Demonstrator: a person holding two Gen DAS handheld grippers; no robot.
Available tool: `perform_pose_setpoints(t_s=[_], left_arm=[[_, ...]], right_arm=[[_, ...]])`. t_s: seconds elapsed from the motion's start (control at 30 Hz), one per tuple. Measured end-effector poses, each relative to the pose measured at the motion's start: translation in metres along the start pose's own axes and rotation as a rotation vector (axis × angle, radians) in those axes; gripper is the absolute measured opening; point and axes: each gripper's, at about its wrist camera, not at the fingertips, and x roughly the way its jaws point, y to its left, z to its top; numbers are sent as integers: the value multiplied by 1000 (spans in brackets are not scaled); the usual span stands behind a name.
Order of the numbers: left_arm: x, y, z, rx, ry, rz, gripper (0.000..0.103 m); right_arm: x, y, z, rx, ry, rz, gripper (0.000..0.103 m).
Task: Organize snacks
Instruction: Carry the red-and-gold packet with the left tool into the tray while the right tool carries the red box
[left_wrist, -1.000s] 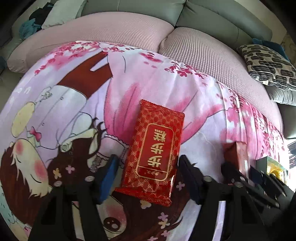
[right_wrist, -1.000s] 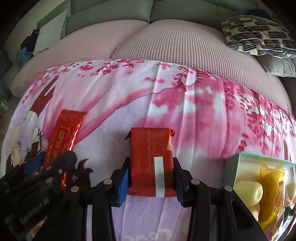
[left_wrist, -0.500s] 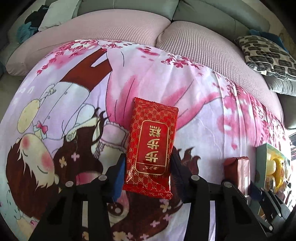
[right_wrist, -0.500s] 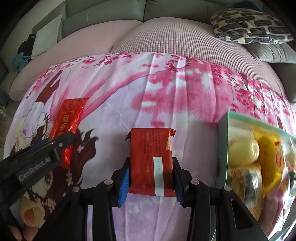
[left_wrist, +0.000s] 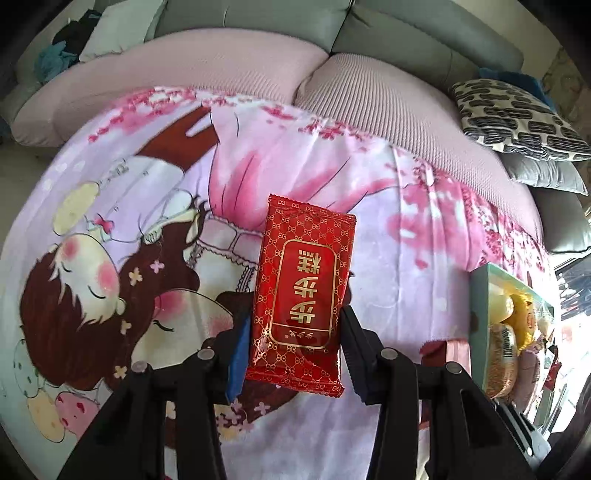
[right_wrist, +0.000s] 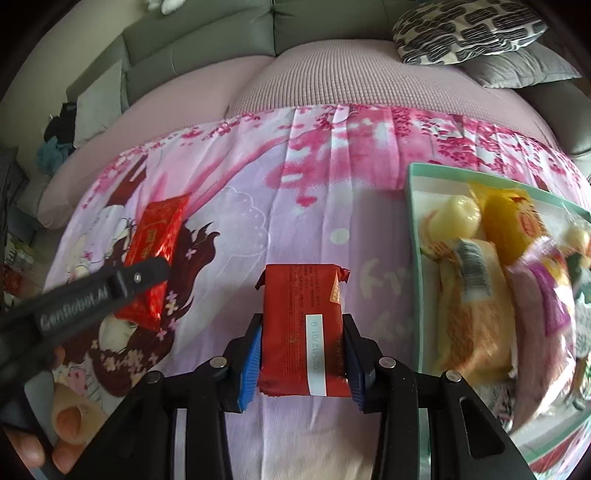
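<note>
My left gripper is shut on a flat red snack packet with gold characters, held above the pink cartoon blanket. The packet also shows in the right wrist view, with the left gripper's finger across it. My right gripper is shut on a red snack bar with a white date strip. A mint-green box holding several wrapped snacks lies to the right of it and shows at the right edge of the left wrist view.
The blanket covers pink sofa cushions with a grey sofa back behind. A black-and-white patterned pillow lies at the far right. A pile of clothes sits at the far left.
My left gripper has closed on the gold-lettered packet and lifted it. My right gripper has carried the red bar to the right, bringing the green box much closer.
</note>
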Motion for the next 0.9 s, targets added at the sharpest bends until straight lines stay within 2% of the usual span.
perform_pose_setpoints(t_s=[0.4,0.53,0.8,0.9], left_arm=[[-29,-24,0,26,-59,-42,47],[-35,-35,-2,52,-79,-30,47],[-43,-46,-5,5,-90,-66,47],[-47,-55,-8,28,-99,-60,47]], right_arm=[[-51,-15,-15,25,-98,17,42],[-61,-23,-14,35,-129,23,42],[-83,-44,-15,72,-191,42,42],[-90,-58,-16,102,-205,42,42]])
